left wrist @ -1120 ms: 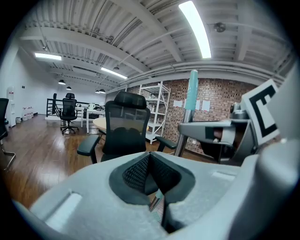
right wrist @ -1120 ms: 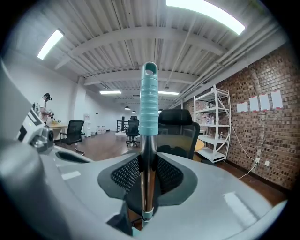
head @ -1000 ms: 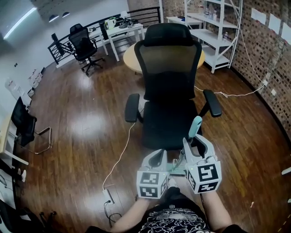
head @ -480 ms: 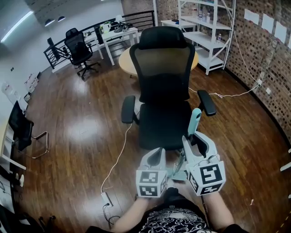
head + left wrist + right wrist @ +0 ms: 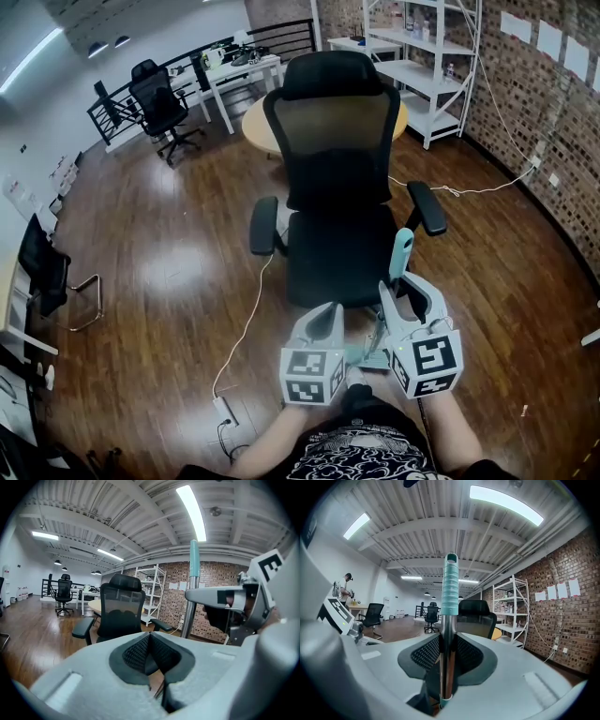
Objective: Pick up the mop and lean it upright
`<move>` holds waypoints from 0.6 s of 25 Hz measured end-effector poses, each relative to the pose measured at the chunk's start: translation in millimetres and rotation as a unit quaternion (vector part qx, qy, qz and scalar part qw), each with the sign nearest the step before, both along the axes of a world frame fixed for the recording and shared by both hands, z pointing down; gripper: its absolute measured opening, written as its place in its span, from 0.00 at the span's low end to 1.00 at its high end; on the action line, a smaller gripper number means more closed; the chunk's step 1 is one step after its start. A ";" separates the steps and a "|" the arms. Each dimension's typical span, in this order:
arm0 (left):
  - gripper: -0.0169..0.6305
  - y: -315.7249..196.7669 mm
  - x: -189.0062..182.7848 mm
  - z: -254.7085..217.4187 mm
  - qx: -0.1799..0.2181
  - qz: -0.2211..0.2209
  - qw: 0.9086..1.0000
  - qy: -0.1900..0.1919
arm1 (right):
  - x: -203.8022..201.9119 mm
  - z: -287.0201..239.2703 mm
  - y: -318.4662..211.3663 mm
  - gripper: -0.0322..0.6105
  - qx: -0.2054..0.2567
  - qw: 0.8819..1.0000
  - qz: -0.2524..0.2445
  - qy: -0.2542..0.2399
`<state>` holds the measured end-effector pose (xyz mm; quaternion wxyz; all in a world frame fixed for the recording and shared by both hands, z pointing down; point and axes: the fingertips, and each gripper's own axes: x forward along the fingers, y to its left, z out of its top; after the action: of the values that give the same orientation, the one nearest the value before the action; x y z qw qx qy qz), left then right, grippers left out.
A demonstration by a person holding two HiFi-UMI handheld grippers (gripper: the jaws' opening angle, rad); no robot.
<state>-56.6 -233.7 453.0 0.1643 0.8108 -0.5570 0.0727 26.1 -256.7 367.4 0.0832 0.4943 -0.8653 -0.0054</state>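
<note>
The mop's metal handle stands upright, topped by a ribbed teal grip. My right gripper is shut on the metal part just below that grip. In the head view the teal grip rises above the right gripper, in front of the chair's right armrest. My left gripper hangs beside it on the left, pads together with nothing between them. From the left gripper the handle and the right gripper show to the right. The mop head is hidden.
A black office chair stands straight ahead, close to both grippers. Behind it are a round wooden table and a white shelf by the brick wall. A cable and power strip lie on the wooden floor at left. A person stands far off.
Both grippers and the mop handle stay as they were. Only the head view has shifted a little, so the chair sits slightly higher and further left.
</note>
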 end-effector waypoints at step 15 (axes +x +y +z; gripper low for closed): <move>0.03 -53.6 5.5 1.4 0.000 0.013 1.000 -0.006 | -0.4 89.9 -49.4 0.21 -0.056 0.998 -0.022 0.023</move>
<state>-51.1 -287.2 454.4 0.1595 0.8177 -0.5473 0.0799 25.7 -306.1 457.3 0.1309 0.4696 -0.8726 0.0298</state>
